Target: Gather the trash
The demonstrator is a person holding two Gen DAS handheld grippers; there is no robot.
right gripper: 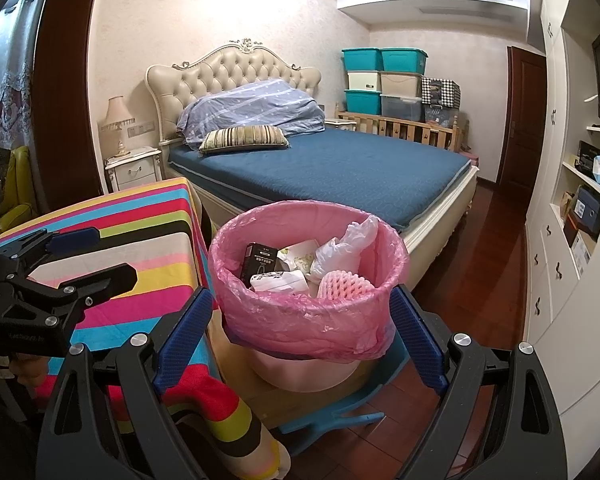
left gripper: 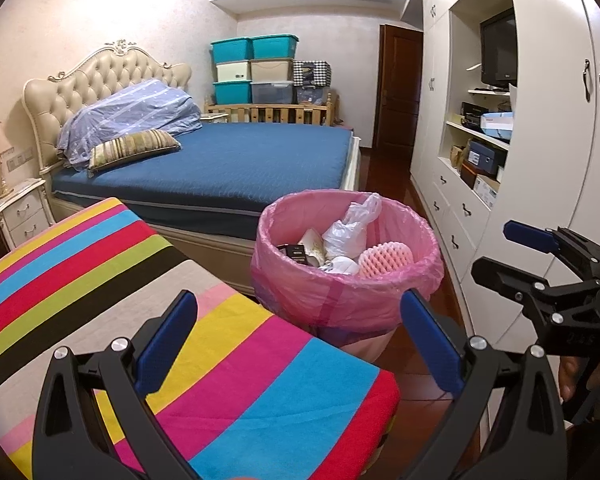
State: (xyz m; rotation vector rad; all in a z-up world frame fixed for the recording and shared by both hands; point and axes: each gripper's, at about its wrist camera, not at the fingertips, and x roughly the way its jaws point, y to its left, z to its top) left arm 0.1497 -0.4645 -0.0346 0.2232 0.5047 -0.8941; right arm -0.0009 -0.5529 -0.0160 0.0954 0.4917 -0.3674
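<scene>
A trash bin with a pink liner [left gripper: 340, 304] stands on the floor beside the striped table; it also shows in the right wrist view [right gripper: 308, 320]. Inside lie a white plastic bag [left gripper: 348, 228], a pink foam net [left gripper: 386, 258], a black box [right gripper: 258, 262] and crumpled paper [right gripper: 278, 280]. My left gripper [left gripper: 300, 320] is open and empty above the table's corner, short of the bin. My right gripper [right gripper: 302, 316] is open and empty, its fingers to either side of the bin's near wall in view. The right gripper appears at the right in the left wrist view [left gripper: 540, 264].
A table with a rainbow-striped cloth [left gripper: 120, 300] is at the left. A bed with a blue cover [left gripper: 228, 168] stands behind. White cabinets with shelves [left gripper: 500, 160] line the right wall. A blue plastic stool [right gripper: 340, 408] sits under the bin. The floor is red wood [right gripper: 492, 248].
</scene>
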